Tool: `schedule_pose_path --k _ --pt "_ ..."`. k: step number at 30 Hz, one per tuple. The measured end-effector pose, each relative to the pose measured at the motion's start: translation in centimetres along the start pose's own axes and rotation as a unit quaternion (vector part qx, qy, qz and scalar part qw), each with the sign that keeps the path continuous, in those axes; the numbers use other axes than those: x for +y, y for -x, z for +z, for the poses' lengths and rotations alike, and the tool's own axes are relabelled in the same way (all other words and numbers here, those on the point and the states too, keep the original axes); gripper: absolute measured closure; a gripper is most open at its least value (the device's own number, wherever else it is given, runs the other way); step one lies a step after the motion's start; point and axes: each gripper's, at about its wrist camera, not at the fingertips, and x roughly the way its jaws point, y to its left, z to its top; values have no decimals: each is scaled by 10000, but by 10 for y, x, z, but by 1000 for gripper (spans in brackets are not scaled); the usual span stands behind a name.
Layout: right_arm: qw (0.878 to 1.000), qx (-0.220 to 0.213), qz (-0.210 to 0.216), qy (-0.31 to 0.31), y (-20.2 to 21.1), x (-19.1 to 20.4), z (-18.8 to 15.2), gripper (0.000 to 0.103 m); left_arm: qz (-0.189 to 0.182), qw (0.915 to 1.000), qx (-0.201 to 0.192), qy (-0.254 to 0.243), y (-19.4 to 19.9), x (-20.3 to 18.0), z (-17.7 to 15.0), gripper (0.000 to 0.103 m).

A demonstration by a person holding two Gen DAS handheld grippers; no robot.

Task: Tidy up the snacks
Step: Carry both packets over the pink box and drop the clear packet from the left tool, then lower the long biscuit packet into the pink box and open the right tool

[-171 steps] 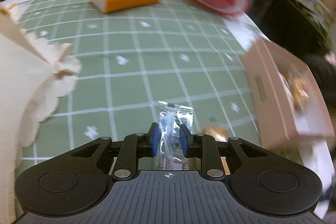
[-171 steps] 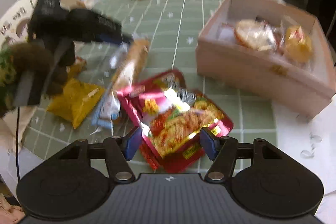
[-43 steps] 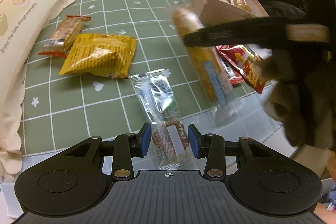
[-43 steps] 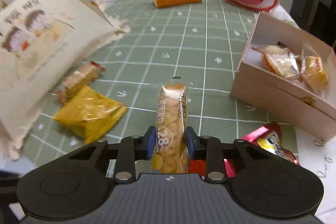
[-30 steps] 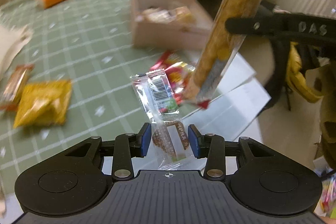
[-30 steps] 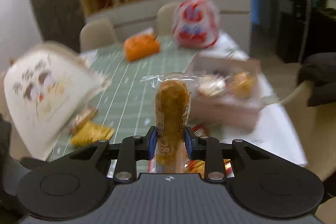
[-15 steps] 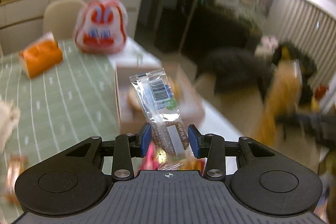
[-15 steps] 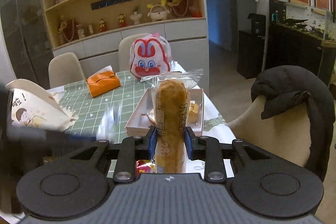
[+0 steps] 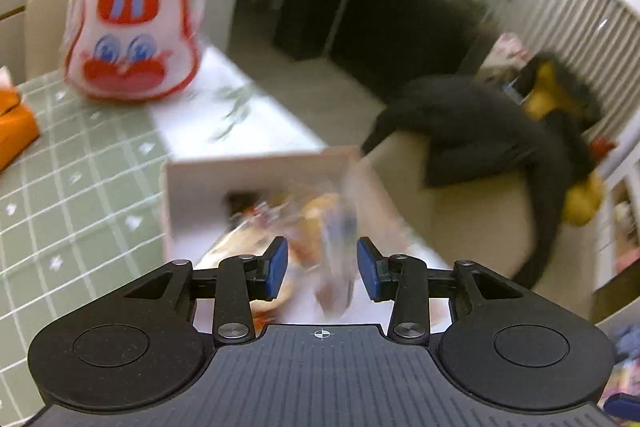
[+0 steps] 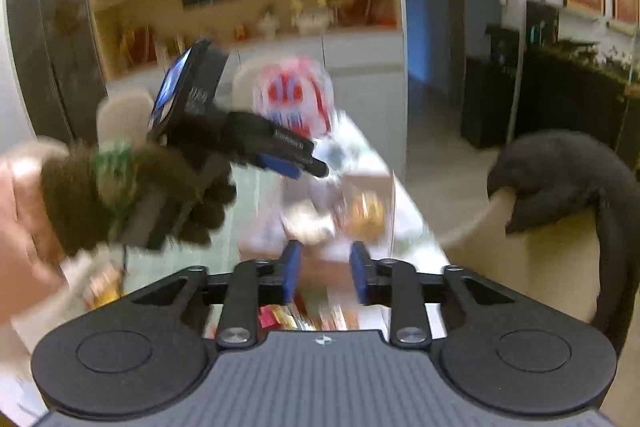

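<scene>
My left gripper (image 9: 320,269) is open above the pink cardboard box (image 9: 192,187). A blurred clear-wrapped snack (image 9: 340,259) drops between its fingers toward the wrapped snacks (image 9: 256,239) in the box. My right gripper (image 10: 323,275) is open and empty, held above the near end of the same box (image 10: 320,271), which holds blurred snacks (image 10: 364,211). The left gripper also shows in the right wrist view (image 10: 296,163), held by a gloved hand over the box.
A red and white bunny-face bag (image 9: 132,35) stands at the table's far end, beside an orange tissue pack (image 9: 12,123). A chair with a black coat (image 9: 500,135) stands right of the table. Red snack packets (image 10: 280,319) lie near the box.
Both grippers have opened over the box. The clear packet has left my left gripper and the long biscuit pack has left my right gripper. Both views are motion-blurred.
</scene>
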Motion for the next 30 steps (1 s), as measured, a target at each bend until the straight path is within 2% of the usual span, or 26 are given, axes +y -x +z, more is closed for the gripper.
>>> schedule_pose_path --k 1,4,7,10,14,16,17,18,22,26,30 --pt "9997 210 -68 91 -11 0 -10 54 18 9999 -89 82 -1 5 -5 60" --pt "9960 836 -252 165 -43 -4 -40 53 -113 9972 -408 618 11 22 -12 60" --pt "9910 1322 -198 26 -73 -9 -60 53 -168 9940 -531 944 27 33 -22 60" --pt "9868 1601 -258 27 -100 -10 -74 53 -334 9938 -401 980 45 34 -43 60" --pt "9812 1919 -220 39 -123 -14 -86 53 -447 9942 -89 975 66 31 -86 60" --pt "9781 2075 -163 57 -127 -11 -93 57 -463 9930 82 1081 73 33 -109 60" --pt "9791 2022 -175 146 -124 -8 -95 67 -469 9920 170 1162 75 35 -119 60" --pt "9778 2077 -159 228 -123 -6 -95 71 -468 9908 238 1249 77 38 -128 60" --pt "9811 1923 152 -178 -111 -13 -77 72 -428 9857 324 1600 85 54 -158 61" --pt "9888 1307 444 -564 -85 -21 -27 72 -260 9797 215 1976 102 72 -172 61" --pt "9943 624 596 -627 -80 -19 32 72 -310 9772 83 2099 118 78 -180 61"
